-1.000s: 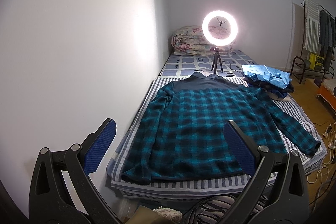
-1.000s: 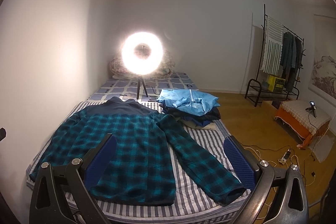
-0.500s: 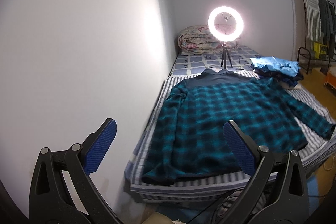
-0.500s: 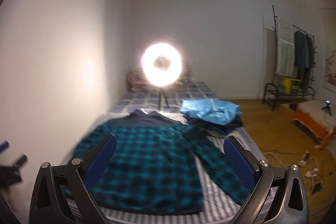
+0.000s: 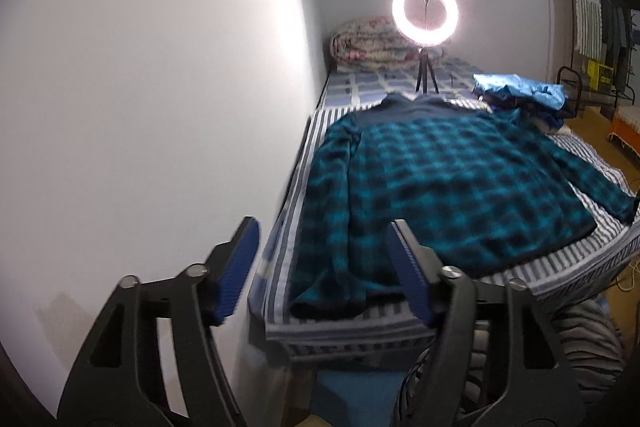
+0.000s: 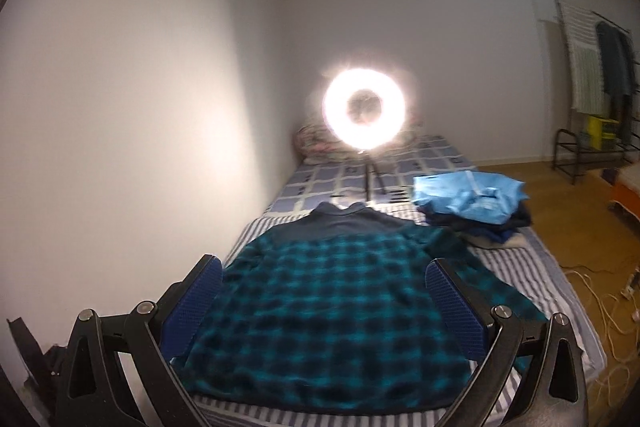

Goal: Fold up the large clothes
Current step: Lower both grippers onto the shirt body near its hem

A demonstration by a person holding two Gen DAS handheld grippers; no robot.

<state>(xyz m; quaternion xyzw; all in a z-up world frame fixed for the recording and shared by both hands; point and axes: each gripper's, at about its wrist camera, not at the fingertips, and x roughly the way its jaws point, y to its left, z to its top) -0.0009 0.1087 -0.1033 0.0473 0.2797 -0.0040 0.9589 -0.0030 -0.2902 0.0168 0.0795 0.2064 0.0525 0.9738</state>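
A teal and black plaid shirt (image 5: 452, 183) lies spread flat, back up, on the striped bed (image 5: 568, 259), collar toward the far end and sleeves out to the sides. It also shows in the right wrist view (image 6: 340, 311). My left gripper (image 5: 324, 267) is open and empty, held above the near left corner of the bed by the left sleeve cuff. My right gripper (image 6: 324, 307) is open and empty, held above the near hem of the shirt.
A lit ring light on a small tripod (image 5: 425, 13) stands on the bed beyond the collar. A pile of folded clothes with a light blue top (image 6: 468, 199) lies at the far right. A rolled quilt (image 5: 368, 43) lies at the head. A white wall (image 5: 160, 107) runs along the left. A clothes rack (image 6: 596, 115) and floor cables (image 6: 608, 303) are at the right.
Both grippers have swung left and come closer to the near end of the bed. The left view now faces the wall and left sleeve more. The shirt has not moved.
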